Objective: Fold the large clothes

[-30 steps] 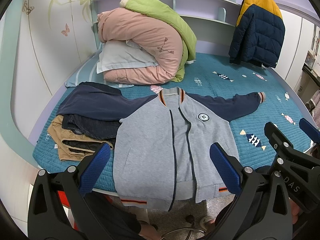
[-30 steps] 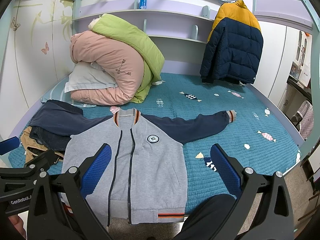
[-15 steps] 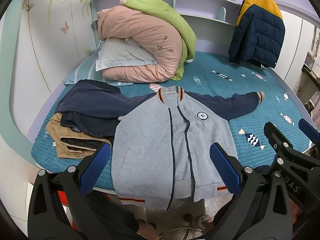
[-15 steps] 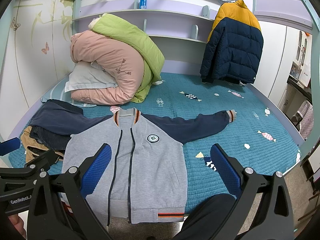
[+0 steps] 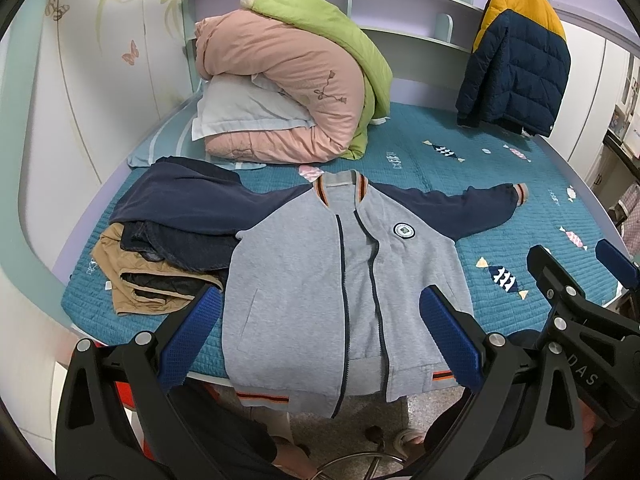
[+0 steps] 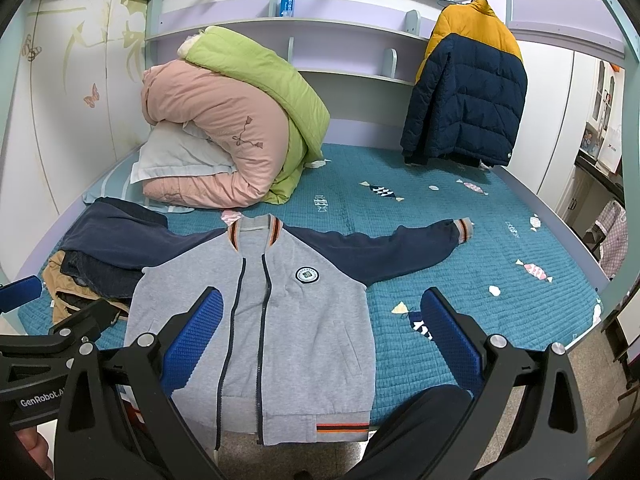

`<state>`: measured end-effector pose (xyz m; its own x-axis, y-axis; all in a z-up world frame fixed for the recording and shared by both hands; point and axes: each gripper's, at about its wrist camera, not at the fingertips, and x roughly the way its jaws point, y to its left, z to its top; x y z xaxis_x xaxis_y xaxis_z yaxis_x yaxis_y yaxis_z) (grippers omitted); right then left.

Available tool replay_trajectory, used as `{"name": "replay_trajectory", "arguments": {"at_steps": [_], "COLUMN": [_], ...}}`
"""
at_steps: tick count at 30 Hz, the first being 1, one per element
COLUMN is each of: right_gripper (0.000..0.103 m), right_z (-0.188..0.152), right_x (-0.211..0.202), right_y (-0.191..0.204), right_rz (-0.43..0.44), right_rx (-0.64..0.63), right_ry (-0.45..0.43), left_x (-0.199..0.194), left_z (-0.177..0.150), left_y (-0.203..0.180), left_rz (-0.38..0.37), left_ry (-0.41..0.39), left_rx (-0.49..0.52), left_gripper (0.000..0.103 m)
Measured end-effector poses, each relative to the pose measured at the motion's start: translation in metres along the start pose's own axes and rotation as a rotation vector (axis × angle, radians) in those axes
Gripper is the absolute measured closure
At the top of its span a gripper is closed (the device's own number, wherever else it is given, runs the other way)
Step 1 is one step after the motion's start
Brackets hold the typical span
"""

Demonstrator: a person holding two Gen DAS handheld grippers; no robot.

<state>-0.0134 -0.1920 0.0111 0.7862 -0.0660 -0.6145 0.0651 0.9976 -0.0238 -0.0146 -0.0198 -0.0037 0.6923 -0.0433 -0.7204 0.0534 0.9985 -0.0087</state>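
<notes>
On your far left, the pile of folded clothes [image 5: 160, 264] sits at the bed's near corner, and the jacket's left sleeve [image 5: 192, 200] lies draped over it rather than flat on the quilt. Compared with a second ago, your left gripper [image 5: 320, 344] has drifted slightly leftward and a touch lower, so the pile and the bed's edge show a little more fully; it holds nothing, its blue pads spread wide on either side of the hem. The grey jacket [image 6: 256, 320] itself has not shifted: it lies face up, zip partly open, collar toward the rolled bedding [image 6: 224, 136], its hem hanging just over the mattress edge [image 6: 520, 368]. Your right gripper [image 6: 320, 340] has barely moved, and it too is spread wide and empty above the jacket's lower half. Farther right, the other sleeve [image 6: 400, 248] stretches straight across the quilt. So folding has not begun; I'd judge the draped left sleeve the natural first grab.
</notes>
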Motion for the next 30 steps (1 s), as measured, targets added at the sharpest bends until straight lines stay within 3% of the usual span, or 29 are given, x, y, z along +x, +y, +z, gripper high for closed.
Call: {"name": "replay_trajectory", "arguments": {"at_steps": [13,22,30], "right_gripper": [0.007,0.007,0.007], "right_z": [-0.002,-0.008,-0.016], "right_x": [-0.004,-0.032,-0.046], "right_y": [0.001,-0.001,0.0], "right_rz": [-0.002,-0.008,0.067], "right_rx": [0.001,0.001,0.003], "right_ry": [-0.008,-0.038,-0.052], "left_x": [-0.001,-0.02,-0.032], "left_z": [0.001,-0.003,-0.016], "left_y": [-0.001,0.007,0.021], "left_rz": [-0.003,-0.025,-0.007], "left_ry": [0.0,-0.014,-0.007], "left_rx": [-0.002,-0.022,-0.073], "left_gripper": [0.004,0.004,0.004]}}
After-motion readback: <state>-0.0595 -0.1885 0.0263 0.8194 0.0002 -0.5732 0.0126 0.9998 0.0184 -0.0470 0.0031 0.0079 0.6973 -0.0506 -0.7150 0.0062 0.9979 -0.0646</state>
